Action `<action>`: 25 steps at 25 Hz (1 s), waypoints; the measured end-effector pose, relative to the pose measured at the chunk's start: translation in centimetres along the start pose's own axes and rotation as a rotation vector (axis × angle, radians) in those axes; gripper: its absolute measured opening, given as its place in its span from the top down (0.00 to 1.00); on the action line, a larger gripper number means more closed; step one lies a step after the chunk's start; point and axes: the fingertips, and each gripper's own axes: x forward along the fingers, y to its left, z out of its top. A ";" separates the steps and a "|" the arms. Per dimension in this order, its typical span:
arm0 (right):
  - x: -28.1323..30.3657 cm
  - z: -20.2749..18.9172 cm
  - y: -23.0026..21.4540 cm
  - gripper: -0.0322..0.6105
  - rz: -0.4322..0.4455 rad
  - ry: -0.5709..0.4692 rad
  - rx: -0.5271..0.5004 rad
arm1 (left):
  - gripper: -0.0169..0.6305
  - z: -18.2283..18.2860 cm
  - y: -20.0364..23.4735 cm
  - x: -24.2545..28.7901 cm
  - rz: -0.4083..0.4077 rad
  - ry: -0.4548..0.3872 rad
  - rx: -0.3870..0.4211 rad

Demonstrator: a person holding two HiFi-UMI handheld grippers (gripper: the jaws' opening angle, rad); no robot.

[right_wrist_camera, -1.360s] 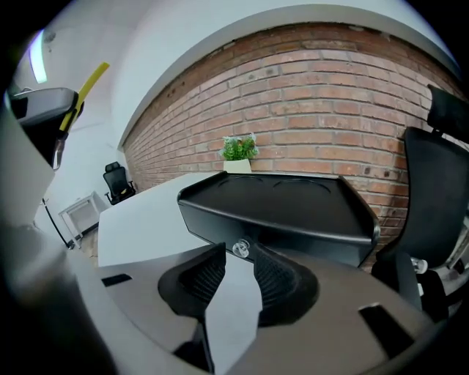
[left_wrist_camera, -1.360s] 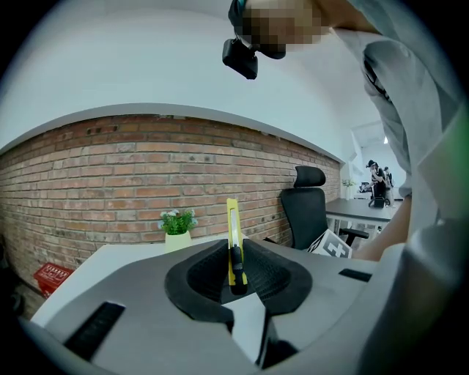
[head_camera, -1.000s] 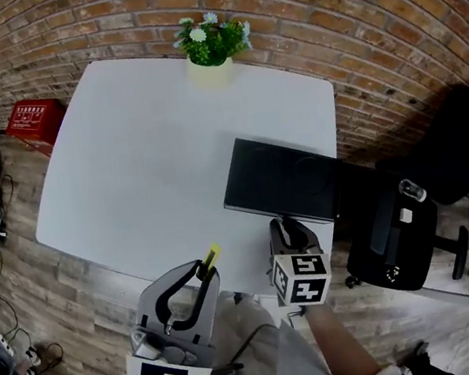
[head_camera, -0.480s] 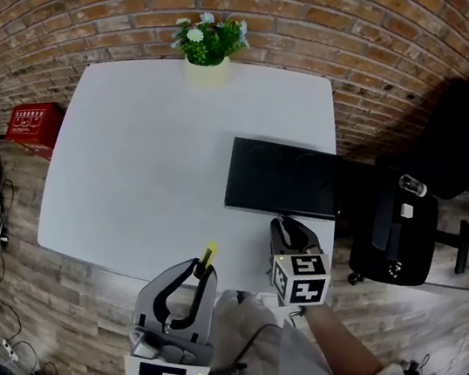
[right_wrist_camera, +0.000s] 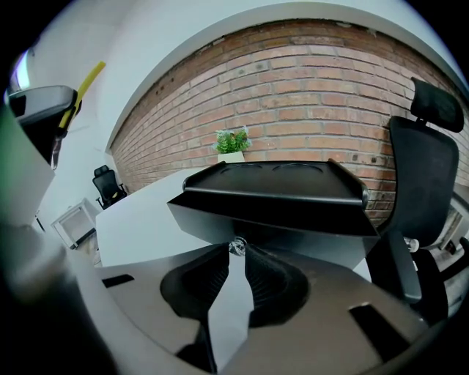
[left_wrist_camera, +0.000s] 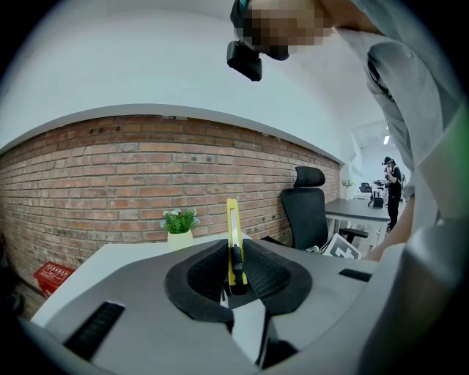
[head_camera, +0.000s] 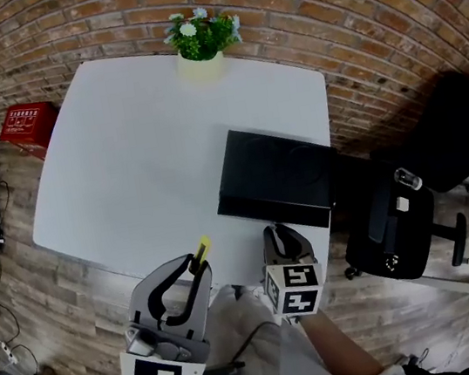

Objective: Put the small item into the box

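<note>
While the left tongs (head_camera: 196,269) pinch a light, stiff yellow utility knife (left_wrist_camera: 232,236) mid-body, the right tongs (head_camera: 278,233) nip a tiny shiny piece (right_wrist_camera: 237,247), probably slippery, just short of the black box (head_camera: 277,175) on the desk (head_camera: 124,155).

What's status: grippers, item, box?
Left gripper shut on yellow cutter. Right gripper shut on small silver piece at black box front. Nothing between cutter and box.
</note>
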 end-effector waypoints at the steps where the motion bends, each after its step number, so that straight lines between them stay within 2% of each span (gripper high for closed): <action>1: -0.3 -0.2 0.2 0.81 0.001 0.003 -0.002 | 0.86 0.0 -0.1 -0.1 -0.001 -0.002 -0.002; 17: -4.0 -3.9 2.7 0.81 0.046 0.036 -0.009 | 0.86 -0.1 -1.8 -0.9 -0.032 -0.009 0.001; 25: -4.2 -4.5 3.0 0.81 0.069 0.022 -0.014 | 0.86 -0.4 -2.4 -1.2 -0.039 -0.008 0.005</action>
